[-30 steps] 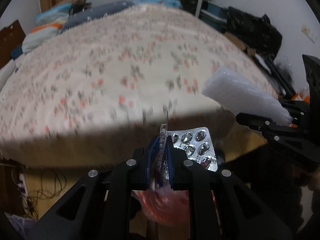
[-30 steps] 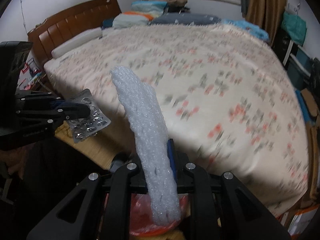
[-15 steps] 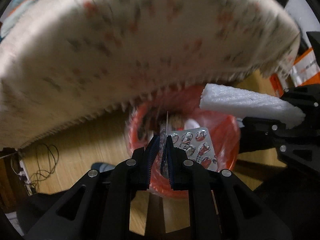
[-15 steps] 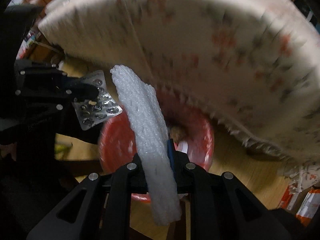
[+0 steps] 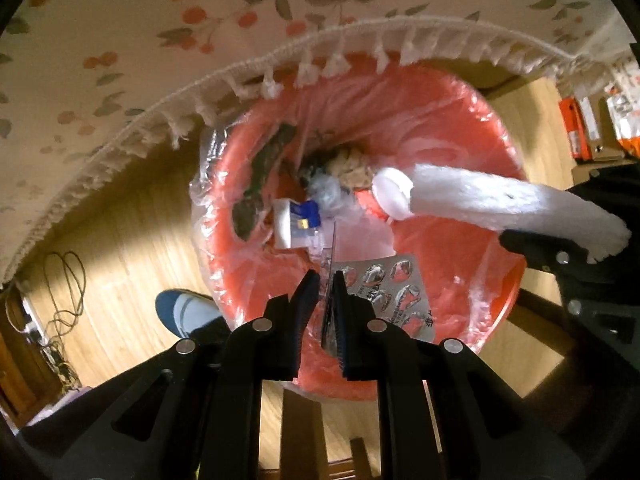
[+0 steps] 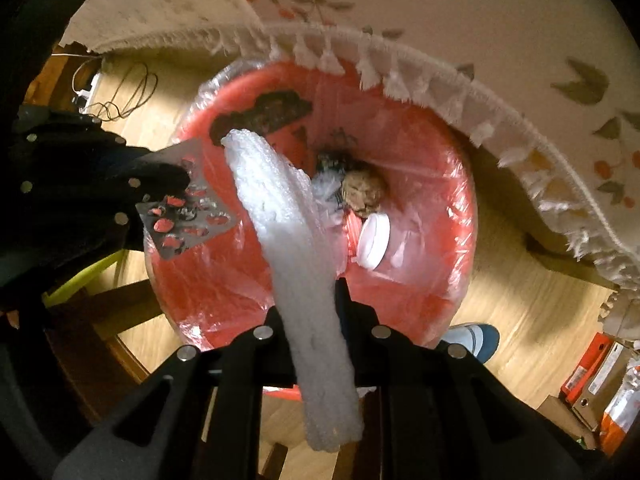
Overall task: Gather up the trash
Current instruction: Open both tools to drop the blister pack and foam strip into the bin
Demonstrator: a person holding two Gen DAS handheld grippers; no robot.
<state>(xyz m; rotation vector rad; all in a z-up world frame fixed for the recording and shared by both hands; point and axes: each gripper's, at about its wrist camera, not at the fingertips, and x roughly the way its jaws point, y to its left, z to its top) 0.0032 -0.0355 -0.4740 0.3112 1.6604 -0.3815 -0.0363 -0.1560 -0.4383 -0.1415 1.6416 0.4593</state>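
A red bin (image 5: 472,148) lined with clear plastic stands on the wooden floor under the bed's fringed cover; several scraps lie inside. My left gripper (image 5: 326,280) points down over it, shut on silver blister packs (image 5: 384,292), one held edge-on between the pads. My right gripper (image 6: 310,284) is shut on a long strip of white foam wrap (image 6: 288,220), which hangs over the bin (image 6: 432,152). In the right wrist view the left gripper (image 6: 176,176) with its blister pack (image 6: 188,216) sits at the bin's left rim. The foam strip (image 5: 500,200) crosses the left wrist view from the right.
The floral bedcover (image 5: 200,20) with its white tassels overhangs the far side of the bin. A person's blue and white shoe (image 5: 184,312) rests on the floor beside the bin. Cables (image 5: 64,288) lie at left, orange boxes (image 6: 592,372) at right.
Both grippers have dropped from above the bed and tipped downward, so the views went from the bedspread to the red bin close below. Each still grips its item.
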